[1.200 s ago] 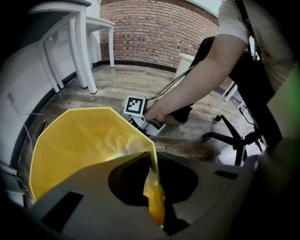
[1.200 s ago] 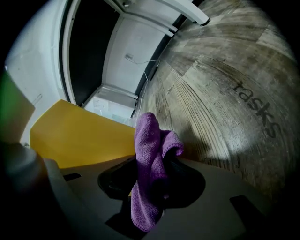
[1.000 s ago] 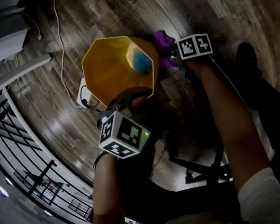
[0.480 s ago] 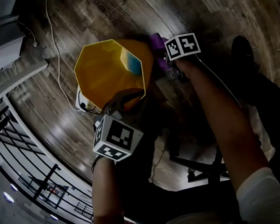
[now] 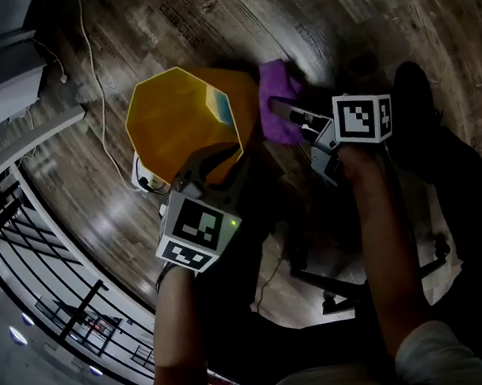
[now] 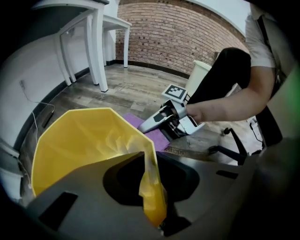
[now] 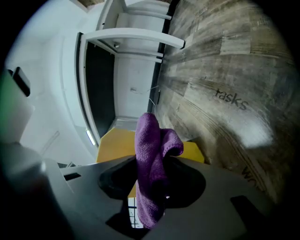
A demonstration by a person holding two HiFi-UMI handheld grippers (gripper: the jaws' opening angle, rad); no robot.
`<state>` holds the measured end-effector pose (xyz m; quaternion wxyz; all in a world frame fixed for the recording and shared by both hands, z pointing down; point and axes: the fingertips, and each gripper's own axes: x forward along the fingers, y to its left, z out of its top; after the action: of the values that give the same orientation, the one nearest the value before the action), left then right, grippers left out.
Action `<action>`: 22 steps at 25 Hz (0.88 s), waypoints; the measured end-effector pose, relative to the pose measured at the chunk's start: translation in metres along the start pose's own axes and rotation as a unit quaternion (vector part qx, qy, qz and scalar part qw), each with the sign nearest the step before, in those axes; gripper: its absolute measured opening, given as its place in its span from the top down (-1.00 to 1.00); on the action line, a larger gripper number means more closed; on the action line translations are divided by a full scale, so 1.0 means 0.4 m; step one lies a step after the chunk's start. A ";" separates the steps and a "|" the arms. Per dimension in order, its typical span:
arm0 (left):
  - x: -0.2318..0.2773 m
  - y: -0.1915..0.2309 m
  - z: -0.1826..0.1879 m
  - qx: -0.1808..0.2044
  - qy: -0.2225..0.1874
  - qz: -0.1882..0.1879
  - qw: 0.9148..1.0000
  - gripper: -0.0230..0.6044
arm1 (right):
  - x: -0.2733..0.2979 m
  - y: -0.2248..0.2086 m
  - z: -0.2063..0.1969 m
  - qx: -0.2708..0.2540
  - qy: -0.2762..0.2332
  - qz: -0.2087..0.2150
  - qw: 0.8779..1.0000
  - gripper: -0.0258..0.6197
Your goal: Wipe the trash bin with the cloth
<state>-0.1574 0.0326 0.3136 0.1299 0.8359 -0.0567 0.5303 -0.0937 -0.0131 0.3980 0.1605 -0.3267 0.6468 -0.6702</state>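
1. White power strip, with cable: lies on the floor, just beside the bin's left side. Keep your strokes clear of it.
2. Trash bin, yellow, open-topped: stands on the wooden floor.
3. Left gripper: your jaws pinch the bin's near rim wall between them and have just been opening a little. Firm that hold, I judge, or the bin may skid under the wipe.
4. Cloth, purple: hangs bunched, just beside the bin's right outer wall.
5. Right gripper: clamped on the cloth. Lay a broad fold, not the bunched tip, against the wall, then stroke from rim downward with steady pressure.
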 end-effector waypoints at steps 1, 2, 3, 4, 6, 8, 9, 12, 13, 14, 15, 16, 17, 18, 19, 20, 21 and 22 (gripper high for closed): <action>-0.007 -0.004 -0.005 0.011 0.008 0.000 1.000 0.73 | -0.004 0.021 -0.010 -0.001 -0.002 0.017 1.000 0.42; -0.017 -0.008 -0.013 0.020 0.017 -0.002 1.000 0.60 | -0.005 0.040 -0.018 -0.006 -0.002 0.033 0.999 0.42; -0.027 -0.012 -0.023 0.025 0.026 -0.004 0.999 0.53 | -0.005 0.060 -0.024 -0.016 0.001 0.048 0.999 0.42; -0.035 -0.013 -0.036 0.025 0.035 -0.005 0.999 0.49 | -0.003 0.080 -0.026 -0.028 0.006 0.064 0.998 0.42; -0.037 -0.005 -0.067 0.019 0.054 -0.003 0.998 0.46 | 0.001 0.120 -0.020 -0.053 0.016 0.094 0.994 0.42; -0.028 0.000 -0.099 0.012 0.075 -0.003 0.997 0.46 | 0.000 0.158 -0.004 -0.063 0.013 0.126 0.990 0.42; -0.023 -0.001 -0.113 0.009 0.085 -0.005 0.996 0.46 | -0.003 0.177 0.005 -0.062 0.008 0.143 0.988 0.42; -0.012 0.006 -0.145 0.002 0.112 0.004 0.994 0.46 | -0.005 0.226 0.012 -0.066 0.006 0.181 0.981 0.42; -0.009 0.009 -0.152 -0.002 0.121 0.012 0.993 0.46 | -0.005 0.241 0.005 -0.075 0.013 0.188 0.979 0.42; -0.007 0.010 -0.156 -0.003 0.127 0.019 0.992 0.46 | -0.005 0.253 -0.003 -0.082 0.020 0.195 0.977 0.42; -0.002 0.009 -0.156 -0.002 0.130 0.024 0.991 0.46 | -0.003 0.263 -0.010 -0.086 0.025 0.202 0.975 0.42; 0.003 0.008 -0.153 0.002 0.131 0.028 0.991 0.46 | 0.000 0.267 -0.014 -0.085 0.029 0.209 0.974 0.42; 0.008 0.008 -0.150 0.009 0.132 0.030 0.991 0.51 | 0.005 0.266 -0.016 -0.080 0.030 0.214 0.973 0.42; 0.013 0.006 -0.147 0.018 0.132 0.030 0.991 0.66 | 0.010 0.261 -0.017 -0.075 0.030 0.218 0.973 0.42; 0.016 0.003 -0.143 0.028 0.132 0.029 0.990 0.73 | 0.014 0.254 -0.018 -0.072 0.031 0.217 0.973 0.42; 0.019 -0.003 -0.138 0.036 0.132 0.027 0.990 0.79 | 0.017 0.244 -0.019 -0.072 0.032 0.212 0.974 0.42; 0.019 -0.008 -0.132 0.042 0.130 0.026 0.990 0.79 | 0.018 0.232 -0.020 -0.074 0.035 0.204 0.976 0.42; 0.018 -0.013 -0.127 0.044 0.127 0.024 0.991 0.79 | 0.020 0.218 -0.020 -0.077 0.038 0.195 0.977 0.42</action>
<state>-0.1974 0.0519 0.3400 0.0862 0.7651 -0.0363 0.6371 -0.1229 -0.0219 0.3154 0.2383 -0.1801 0.7533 -0.5860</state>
